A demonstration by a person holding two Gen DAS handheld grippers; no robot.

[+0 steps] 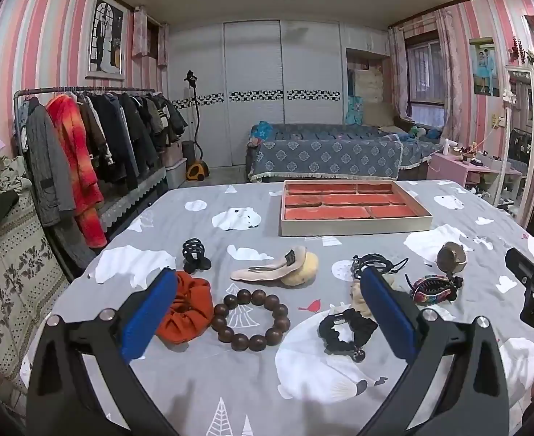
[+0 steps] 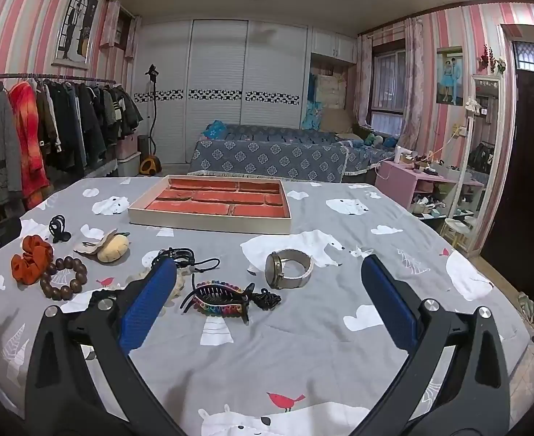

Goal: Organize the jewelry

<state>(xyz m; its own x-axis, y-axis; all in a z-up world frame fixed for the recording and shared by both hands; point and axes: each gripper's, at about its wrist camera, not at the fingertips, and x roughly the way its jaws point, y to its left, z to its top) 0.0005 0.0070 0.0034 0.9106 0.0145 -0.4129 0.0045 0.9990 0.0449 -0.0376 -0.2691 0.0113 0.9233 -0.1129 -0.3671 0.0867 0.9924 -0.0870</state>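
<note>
a grey bedspread [image 1: 179, 392] printed with white bears carries everything. far beyond both sets of fingers, toward the middle of the bed, sits a shallow tray [image 1: 354, 224] with a pale rim and orange compartments, nothing in them that shows.

the left gripper [image 1: 267, 316] hangs low over the spread with its blue fingers [image 1: 147, 318] spread wide, holding nothing. the right gripper [image 2: 267, 310] is likewise wide apart and bare.

between the left fingers, close in, lies a wooden bead bracelet [image 1: 250, 319]. touching the outside of the left-hand finger is an orange scrunchie [image 1: 188, 309], and just inside the right-hand finger a black scrunchie [image 1: 345, 328]. farther out between the fingers rests a beige hair clip [image 1: 267, 269] against a yellow plush puff [image 1: 303, 265]. beyond the left-hand fingertip stands a small black claw clip [image 1: 194, 252].

between the right gripper's fingers, nearer its left-hand finger, lies a multicoloured claw clip [image 2: 219, 299] with a small black piece touching its far end. just beyond it, still between the fingers, a wristwatch [image 2: 288, 268] stands on its edge. at the left-hand fingertip sits a black clip with a cord [image 2: 179, 256].
</note>
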